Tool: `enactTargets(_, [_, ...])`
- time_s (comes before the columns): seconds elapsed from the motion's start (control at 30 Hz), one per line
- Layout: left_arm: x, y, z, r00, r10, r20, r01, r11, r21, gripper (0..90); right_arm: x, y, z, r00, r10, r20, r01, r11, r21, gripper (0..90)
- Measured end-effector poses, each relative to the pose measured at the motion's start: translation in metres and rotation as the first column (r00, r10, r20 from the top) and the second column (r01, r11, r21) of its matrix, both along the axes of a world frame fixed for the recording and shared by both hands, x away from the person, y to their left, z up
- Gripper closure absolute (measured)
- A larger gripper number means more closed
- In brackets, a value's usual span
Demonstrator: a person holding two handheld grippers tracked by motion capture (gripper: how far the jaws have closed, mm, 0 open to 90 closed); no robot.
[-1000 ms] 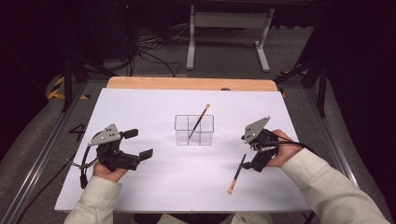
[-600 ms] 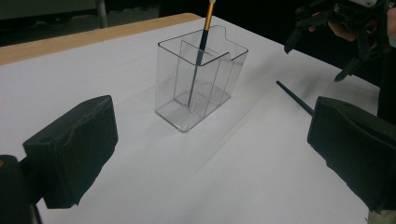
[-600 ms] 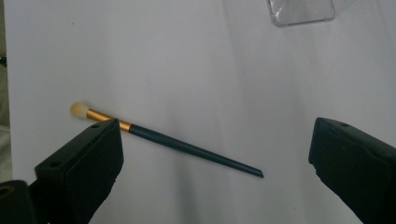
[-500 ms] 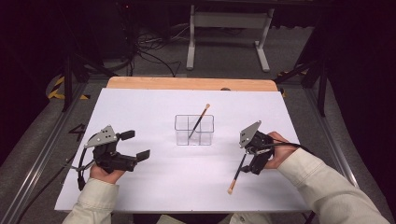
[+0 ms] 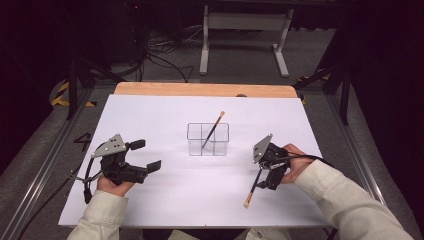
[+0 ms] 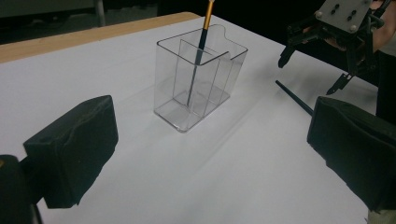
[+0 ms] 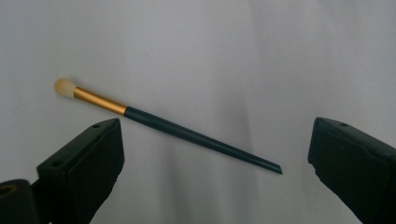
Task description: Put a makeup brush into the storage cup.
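Hovering over the white counter, your right hand-held gripper has its jaws spread wide, holding nothing, with a makeup brush lying flat on the counter between and just beyond them. The brush has a pale tuft, a gold ferrule and a dark tapered handle. In the high view it lies near the counter's front right, just beside that gripper, tuft toward you. Your left hand-held gripper is also released and empty, well apart at the front left. A clear divided organizer stands at the counter's middle with a second brush leaning in one compartment. Likely trouble from here: the handle is thin and lies at a slant to the jaws, so closing off-centre could roll or flick it away, or pinch the narrow tip and let the brush droop. The right gripper view gives you the brush's angle and tuft in close detail; the left gripper view instead shows the organizer's partitions and the leaning brush's position inside them.
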State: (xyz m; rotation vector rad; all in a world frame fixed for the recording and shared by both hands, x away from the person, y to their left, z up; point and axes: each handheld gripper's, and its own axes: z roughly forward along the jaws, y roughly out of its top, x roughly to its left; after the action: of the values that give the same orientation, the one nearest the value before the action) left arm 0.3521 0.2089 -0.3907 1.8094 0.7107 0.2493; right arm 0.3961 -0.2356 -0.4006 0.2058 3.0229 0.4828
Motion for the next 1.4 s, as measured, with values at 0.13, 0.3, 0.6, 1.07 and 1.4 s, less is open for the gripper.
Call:
enactTargets(0.13, [-0.001,0.001,0.0,1.0,0.003,0.007,-0.003,1.0,0.006,2.6,0.0,0.002,-0.006,0.9999,0.006,-0.012,-0.006,1.0,-0.004,4.0])
enactTargets(0.3, [-0.002,0.002,0.0,1.0,0.004,0.0,-0.004,1.0,0.001,2.8,0.0,0.003,-0.011,0.9997,0.018,-0.018,-0.018,1.0,-0.015,4.0])
enactTargets(0.6, [-0.002,0.003,0.0,1.0,0.006,-0.002,-0.006,1.0,0.001,2.8,0.0,0.005,-0.019,0.9993,0.025,-0.027,-0.025,0.999,-0.026,4.4])
enactTargets(1.07, [-0.001,0.003,-0.002,0.9999,0.005,-0.01,-0.005,1.0,-0.002,2.8,-0.001,0.01,-0.027,0.9981,0.038,-0.048,-0.041,0.997,-0.07,7.2])
enactTargets(1.4, [0.001,0.002,-0.002,1.0,0.001,-0.01,-0.001,1.0,0.003,2.8,0.001,0.012,-0.03,0.998,0.036,-0.052,-0.041,0.995,-0.089,12.2])
